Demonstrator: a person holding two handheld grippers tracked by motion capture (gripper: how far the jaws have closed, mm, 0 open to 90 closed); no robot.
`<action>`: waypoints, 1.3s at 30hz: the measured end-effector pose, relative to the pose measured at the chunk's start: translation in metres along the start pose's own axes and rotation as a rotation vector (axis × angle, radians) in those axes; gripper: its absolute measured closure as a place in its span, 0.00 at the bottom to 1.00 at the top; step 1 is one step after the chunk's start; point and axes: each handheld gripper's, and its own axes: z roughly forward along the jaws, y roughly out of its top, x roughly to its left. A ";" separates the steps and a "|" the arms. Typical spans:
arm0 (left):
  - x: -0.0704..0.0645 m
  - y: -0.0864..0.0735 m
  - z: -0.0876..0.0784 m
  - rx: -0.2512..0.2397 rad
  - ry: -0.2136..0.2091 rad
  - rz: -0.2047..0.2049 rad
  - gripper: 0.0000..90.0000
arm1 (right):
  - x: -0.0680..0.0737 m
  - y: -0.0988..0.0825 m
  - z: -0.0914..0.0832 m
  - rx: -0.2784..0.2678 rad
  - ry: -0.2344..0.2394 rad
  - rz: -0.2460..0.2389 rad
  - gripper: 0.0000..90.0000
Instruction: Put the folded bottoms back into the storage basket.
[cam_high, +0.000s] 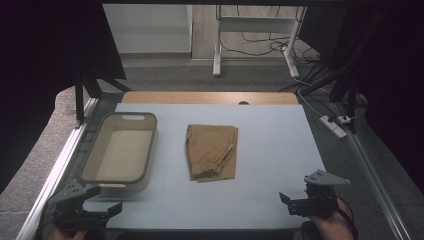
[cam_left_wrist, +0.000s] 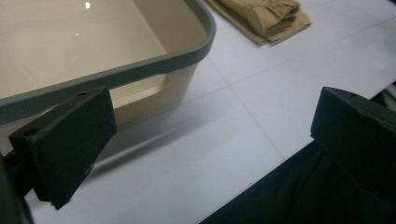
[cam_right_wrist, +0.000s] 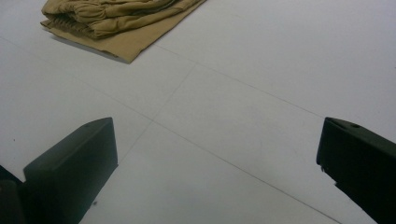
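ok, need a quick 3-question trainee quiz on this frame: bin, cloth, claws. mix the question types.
1. True or false: the folded tan cloth lies inside the beige bin.
2. Multiple choice: the bin sits nearest to which claw? A) left claw B) right claw C) midway between the two
3. Fill in: both claws hover near the table's near edge with jaws ____.

Key
1. False. The cloth lies flat on the table, to the right of the bin and apart from it; the bin is empty.
2. A. The left gripper view shows the bin's grey rim just past that claw's jaws.
3. Open, holding nothing.
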 end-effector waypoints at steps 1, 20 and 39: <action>0.001 0.000 0.000 -0.001 -0.014 -0.005 0.00 | 0.000 0.000 0.000 0.000 0.000 0.000 0.00; -0.005 0.010 0.004 0.000 -0.077 0.056 0.00 | 0.000 0.000 0.000 0.004 0.000 0.001 0.00; -0.021 0.020 0.019 -0.009 -0.119 0.112 0.00 | -0.001 0.000 0.000 -0.001 0.006 0.008 0.00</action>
